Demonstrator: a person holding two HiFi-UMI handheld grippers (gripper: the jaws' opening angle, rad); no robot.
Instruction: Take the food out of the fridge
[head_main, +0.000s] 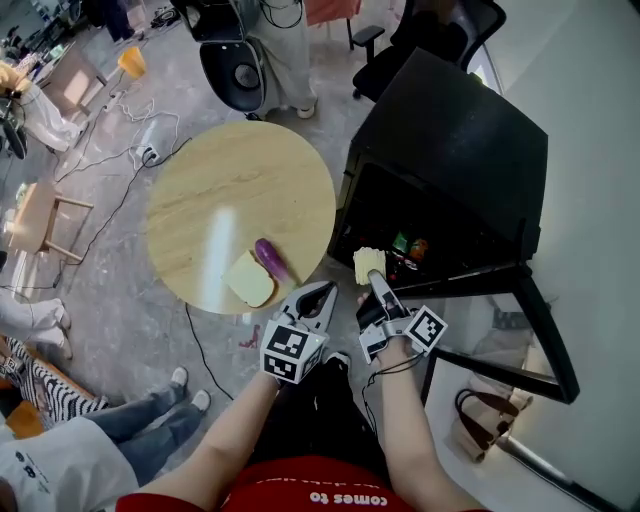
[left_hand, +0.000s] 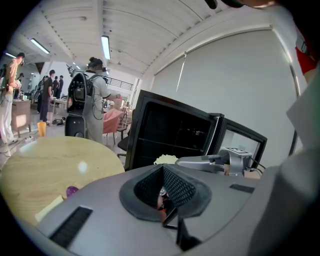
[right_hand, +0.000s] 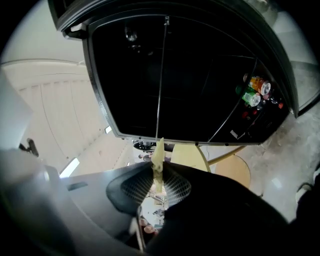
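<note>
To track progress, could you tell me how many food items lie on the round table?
2: a purple eggplant and a pale yellow slice beside it, near the table's edge.

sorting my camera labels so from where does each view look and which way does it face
Head view: on the person's head, steeply down onto the round pale wooden table and open black fridge; both forearms, left gripper and right gripper show.
Left gripper view: on the left gripper, across the table toward the fridge; its shut jaws show.
Right gripper view: on the right gripper, into the dark fridge; jaws pinching a thin pale yellow food slice.
Shared: all see the fridge.
</note>
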